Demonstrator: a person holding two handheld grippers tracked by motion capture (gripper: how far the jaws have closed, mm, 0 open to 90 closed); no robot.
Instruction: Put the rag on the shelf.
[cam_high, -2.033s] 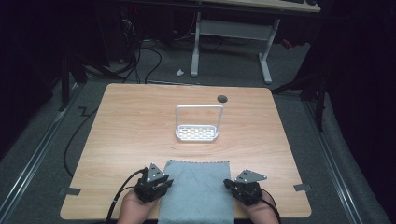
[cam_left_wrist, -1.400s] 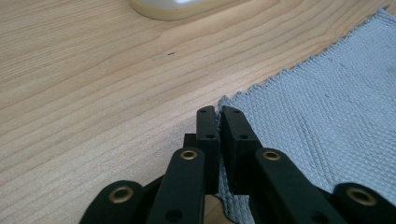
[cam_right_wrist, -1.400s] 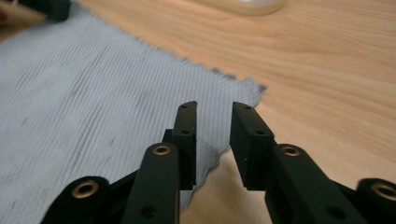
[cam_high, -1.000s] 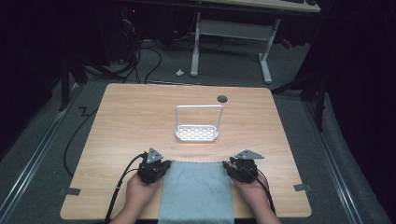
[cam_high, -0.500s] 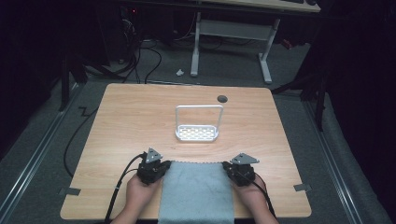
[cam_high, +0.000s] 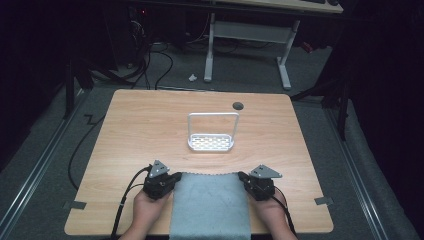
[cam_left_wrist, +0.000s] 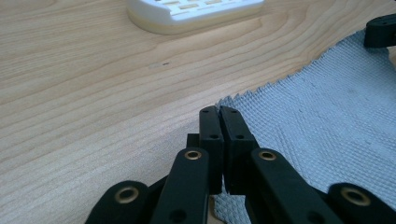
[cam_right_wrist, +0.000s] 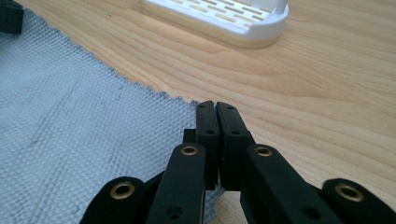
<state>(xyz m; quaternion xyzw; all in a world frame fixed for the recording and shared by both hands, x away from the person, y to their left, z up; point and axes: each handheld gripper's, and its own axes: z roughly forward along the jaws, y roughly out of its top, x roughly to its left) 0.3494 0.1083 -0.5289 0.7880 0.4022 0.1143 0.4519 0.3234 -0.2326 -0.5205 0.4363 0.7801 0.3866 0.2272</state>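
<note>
A grey woven cloth (cam_high: 210, 207) lies flat at the near middle of the wooden table (cam_high: 145, 125), hanging over the front edge. My left gripper (cam_high: 174, 178) sits at the cloth's far left corner, held in a hand. In the left gripper view its jaws (cam_left_wrist: 219, 112) are pressed together on the zigzag corner of the cloth (cam_left_wrist: 317, 116). My right gripper (cam_high: 243, 177) is at the far right corner. Its jaws (cam_right_wrist: 215, 106) are likewise shut on the edge of the cloth (cam_right_wrist: 70, 140).
A white slotted rack with an upright loop handle (cam_high: 211, 142) stands at the table's centre, just beyond the cloth. A dark round hole (cam_high: 238, 105) is near the far edge. Cables trail from both grippers off the front edge.
Two seconds ago both hands were farther back beside the cloth; they have moved forward to its far corners. Over the last half second nothing visibly shifts.
</note>
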